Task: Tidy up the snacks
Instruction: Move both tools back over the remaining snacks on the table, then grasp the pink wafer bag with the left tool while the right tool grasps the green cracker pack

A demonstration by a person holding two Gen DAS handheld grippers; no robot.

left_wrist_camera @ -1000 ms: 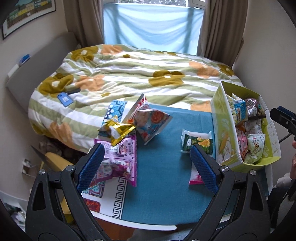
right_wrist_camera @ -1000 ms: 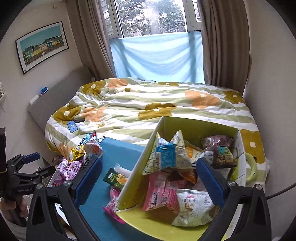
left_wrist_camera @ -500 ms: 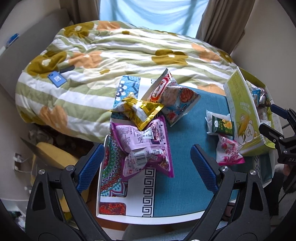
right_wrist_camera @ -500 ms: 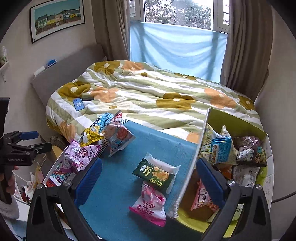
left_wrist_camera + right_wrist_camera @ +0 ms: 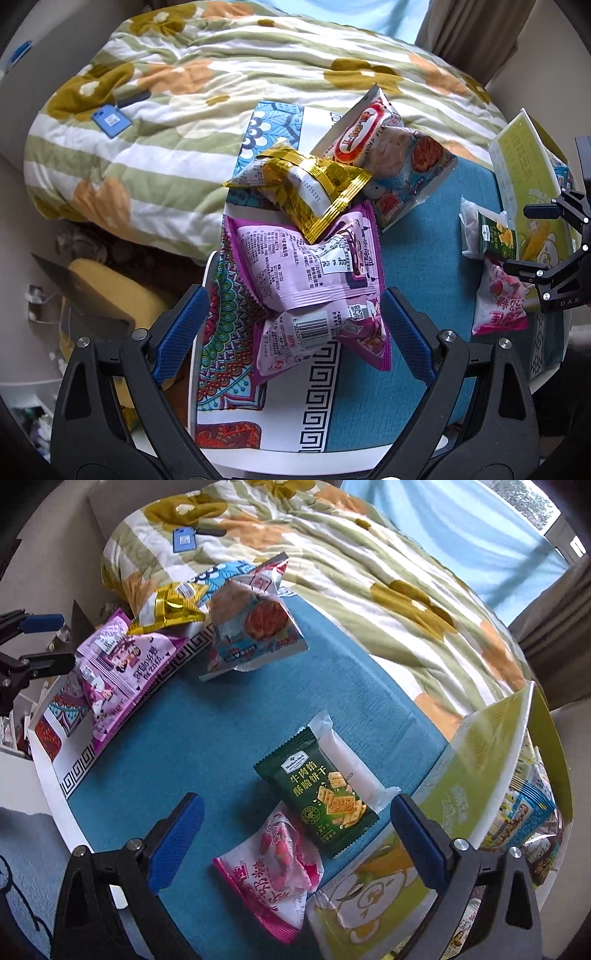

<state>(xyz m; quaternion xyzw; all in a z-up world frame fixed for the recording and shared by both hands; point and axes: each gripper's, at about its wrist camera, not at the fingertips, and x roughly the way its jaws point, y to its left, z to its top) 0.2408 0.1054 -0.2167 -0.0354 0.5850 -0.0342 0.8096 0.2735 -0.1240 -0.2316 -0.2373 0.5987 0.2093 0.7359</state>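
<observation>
The left gripper (image 5: 291, 334) points steeply down with its jaws spread wide; the lower end of a purple snack bag (image 5: 314, 280) lies between the blue pads, but neither pad presses on it. At 12 o'clock from that bag a gold snack packet (image 5: 306, 188) rests on its upper edge, and at 1 o'clock a shrimp-flavoured snack bag (image 5: 391, 158) leans against the gold one. All three sit at the patterned end of a teal table mat (image 5: 417, 266).

The right gripper (image 5: 297, 834) also points down, and its jaws are closing, though the pads touch nothing yet. Between them lie a pink-and-white strawberry snack pouch (image 5: 273, 871) and, overlapping its upper corner at 1 o'clock, a dark green cracker packet (image 5: 325, 794). A white wrapper (image 5: 347, 757) shows from under the green packet's far side.

At 3 o'clock from the right gripper stands a yellow-green cardboard box (image 5: 476, 764), its near wall just beside the right pad, with several snack packets (image 5: 524, 812) inside. In the left wrist view the same box appears at 3 o'clock at the frame edge.

Beyond the mat, at 12 o'clock, spreads a floral striped quilt (image 5: 229, 74) with a blue card (image 5: 110, 120) lying on it.
</observation>
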